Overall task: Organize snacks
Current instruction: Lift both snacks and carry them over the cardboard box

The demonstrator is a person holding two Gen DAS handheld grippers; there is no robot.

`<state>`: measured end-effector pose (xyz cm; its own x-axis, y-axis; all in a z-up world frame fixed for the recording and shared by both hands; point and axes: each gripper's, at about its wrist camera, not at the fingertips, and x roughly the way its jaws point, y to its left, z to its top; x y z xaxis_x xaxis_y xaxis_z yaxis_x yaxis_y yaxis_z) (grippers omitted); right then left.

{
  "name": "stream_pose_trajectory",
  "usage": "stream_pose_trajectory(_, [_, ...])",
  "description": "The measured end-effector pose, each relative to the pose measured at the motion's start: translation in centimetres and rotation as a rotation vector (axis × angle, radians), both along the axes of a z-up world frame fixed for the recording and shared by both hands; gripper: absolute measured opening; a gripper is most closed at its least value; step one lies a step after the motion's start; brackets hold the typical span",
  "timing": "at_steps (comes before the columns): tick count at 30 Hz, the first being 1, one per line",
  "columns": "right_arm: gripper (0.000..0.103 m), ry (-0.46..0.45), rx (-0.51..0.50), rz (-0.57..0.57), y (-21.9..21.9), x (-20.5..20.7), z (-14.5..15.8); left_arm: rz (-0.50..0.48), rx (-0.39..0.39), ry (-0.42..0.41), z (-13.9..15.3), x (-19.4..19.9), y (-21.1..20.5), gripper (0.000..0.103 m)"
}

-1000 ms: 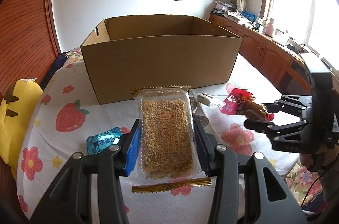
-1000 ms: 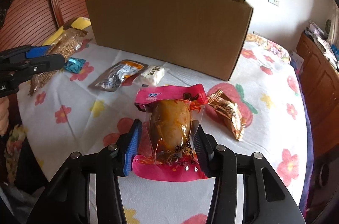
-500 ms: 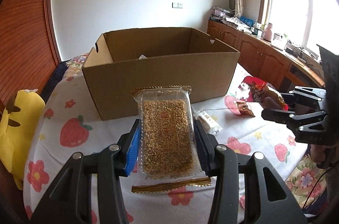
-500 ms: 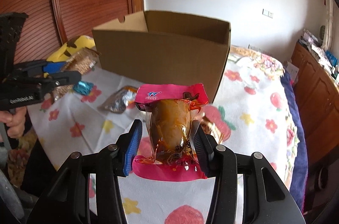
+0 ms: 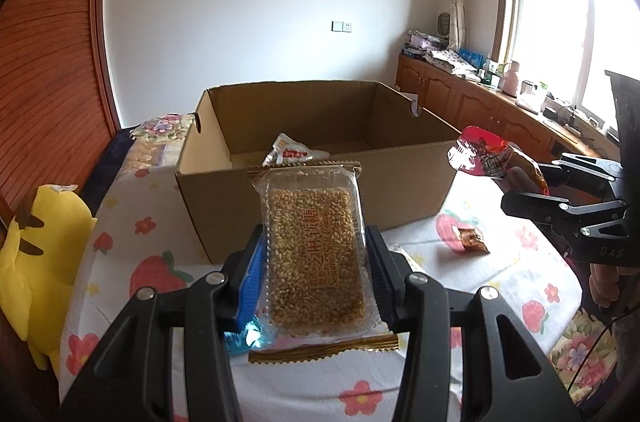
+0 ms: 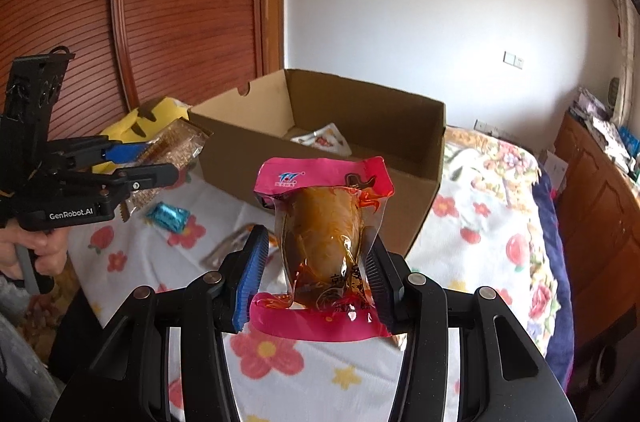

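Note:
My left gripper [image 5: 316, 262] is shut on a clear packet of sesame brittle [image 5: 314, 254] and holds it in the air in front of the open cardboard box [image 5: 320, 190]. My right gripper [image 6: 314, 262] is shut on a pink packet with a brown chicken leg [image 6: 320, 234], also raised, short of the box [image 6: 320, 162]. A white and red packet [image 5: 290, 152] lies inside the box. The right gripper shows at the right of the left wrist view [image 5: 532, 190]; the left gripper shows at the left of the right wrist view [image 6: 156, 166].
On the flowered tablecloth [image 5: 500, 274] lie a blue candy [image 6: 168, 216], a small gold packet [image 5: 470, 240] and a silvery packet [image 6: 234, 246]. A yellow plush toy [image 5: 36, 262] sits at the left edge. Wooden cabinets [image 5: 480, 102] run along the right wall.
Both grippers have risen with their packets and now look down over the box's rim into it. The snacks on the table have not moved.

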<state>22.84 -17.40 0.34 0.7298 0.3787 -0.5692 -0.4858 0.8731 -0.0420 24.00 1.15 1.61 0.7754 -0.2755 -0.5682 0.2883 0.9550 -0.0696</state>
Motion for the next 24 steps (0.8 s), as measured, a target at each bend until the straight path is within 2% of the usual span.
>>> stream_pose_trajectory(12, [0.048, -0.035, 0.007, 0.027, 0.9, 3.6, 1.4, 0.017, 0.011, -0.034, 1.6, 3.6, 0.6, 0.046])
stream_pose_trajectory(24, [0.048, -0.060, 0.040, 0.052, 2.1, 9.2, 2.2, 0.005, 0.011, -0.087, 4.3, 8.3, 0.4, 0.046])
